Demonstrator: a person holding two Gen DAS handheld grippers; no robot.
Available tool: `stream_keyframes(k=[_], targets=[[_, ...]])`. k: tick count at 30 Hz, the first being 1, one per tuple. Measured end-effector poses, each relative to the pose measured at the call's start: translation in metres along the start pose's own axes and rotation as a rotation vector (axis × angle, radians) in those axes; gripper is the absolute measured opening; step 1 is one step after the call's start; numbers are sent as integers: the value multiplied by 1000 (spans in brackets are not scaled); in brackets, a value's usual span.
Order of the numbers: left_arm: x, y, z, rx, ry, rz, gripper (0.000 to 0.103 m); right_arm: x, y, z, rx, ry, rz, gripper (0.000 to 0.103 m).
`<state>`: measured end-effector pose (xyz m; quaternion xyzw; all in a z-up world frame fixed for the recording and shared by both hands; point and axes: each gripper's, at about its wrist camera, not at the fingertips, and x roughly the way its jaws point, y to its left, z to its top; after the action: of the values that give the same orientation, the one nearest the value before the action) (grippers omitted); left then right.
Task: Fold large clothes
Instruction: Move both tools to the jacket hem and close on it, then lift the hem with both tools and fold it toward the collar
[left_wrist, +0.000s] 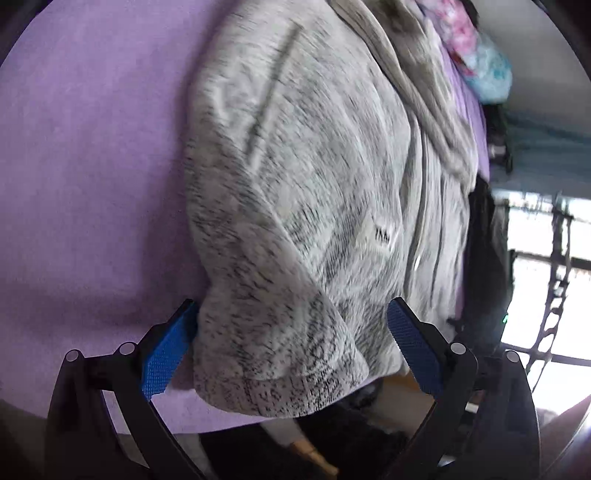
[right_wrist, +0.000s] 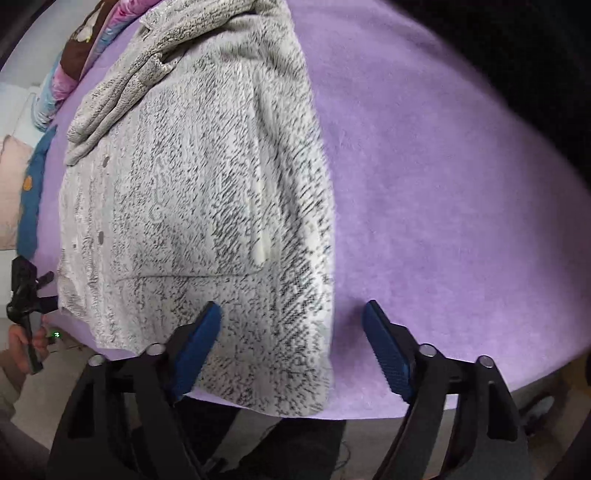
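A fuzzy grey-and-white speckled jacket (left_wrist: 303, 192) lies on a purple blanket (left_wrist: 92, 147), sleeves folded over its front. My left gripper (left_wrist: 291, 314) is open, its blue pads (left_wrist: 166, 350) on either side of the jacket's near left hem corner at the blanket edge. In the right wrist view the jacket (right_wrist: 207, 206) shows snap buttons and a pocket seam. My right gripper (right_wrist: 291, 314) is open, astride the near right hem corner, with its right pad over the bare blanket (right_wrist: 443, 184).
Pink and blue patterned bedding (left_wrist: 476, 55) lies at the far end of the bed. A bright window with railing (left_wrist: 546, 277) is at the right. Pillows (right_wrist: 14, 192) sit at the left. The left gripper and hand (right_wrist: 26, 314) show beyond the bed edge.
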<state>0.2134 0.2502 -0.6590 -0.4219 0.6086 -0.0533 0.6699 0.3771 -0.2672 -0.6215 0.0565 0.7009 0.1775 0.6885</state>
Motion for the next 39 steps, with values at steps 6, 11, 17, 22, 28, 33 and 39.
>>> stream_keyframes(k=[6, 11, 17, 22, 28, 33, 39], targets=[[1, 19, 3, -91, -17, -80, 97, 9, 8, -1, -7, 4, 37, 65], [4, 19, 1, -37, 14, -76, 86, 13, -1, 1, 41, 12, 83, 63], [-1, 37, 1, -64, 52, -81, 54, 9, -12, 2, 77, 6, 132, 59], [-5, 50, 0, -71, 74, -86, 39, 12, -23, 3, 112, 33, 174, 58], [-10, 64, -2, -56, 105, -111, 28, 17, -26, 6, 120, 66, 218, 62], [-10, 77, -2, -43, 123, -149, 26, 28, -32, 8, 148, 103, 281, 72], [-10, 77, -6, -74, 102, -164, 23, 29, -28, 7, 103, 97, 210, 50]])
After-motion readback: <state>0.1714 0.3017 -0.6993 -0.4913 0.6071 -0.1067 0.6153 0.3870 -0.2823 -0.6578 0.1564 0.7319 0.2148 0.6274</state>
